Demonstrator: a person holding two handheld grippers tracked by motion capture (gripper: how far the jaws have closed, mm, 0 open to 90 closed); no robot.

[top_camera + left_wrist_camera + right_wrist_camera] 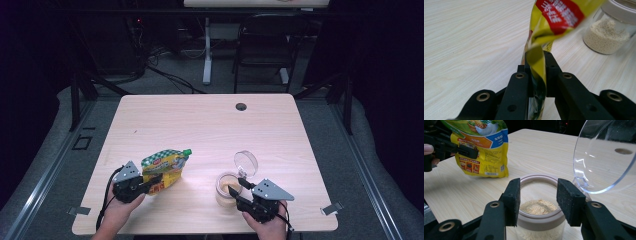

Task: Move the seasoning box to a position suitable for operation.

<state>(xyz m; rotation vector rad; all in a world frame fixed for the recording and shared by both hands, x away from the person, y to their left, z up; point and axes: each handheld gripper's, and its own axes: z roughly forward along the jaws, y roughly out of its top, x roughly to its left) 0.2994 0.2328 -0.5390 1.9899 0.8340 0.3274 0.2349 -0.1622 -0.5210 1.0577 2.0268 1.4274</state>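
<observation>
Pouch (165,167) is clamped at its lower edge by the left gripper (150,183), jaws shut on the yellow foil, and is held at the table's (200,125) near-left, green cap (187,152) pointed up and to the right. Jar (227,187) is stood on the table near-right, part-filled with pale granules, clear lid (246,163) flipped up behind it. Jar rim is gripped by the right gripper (237,192), one pad (512,200) on each side. Pouch and jar are kept apart.
</observation>
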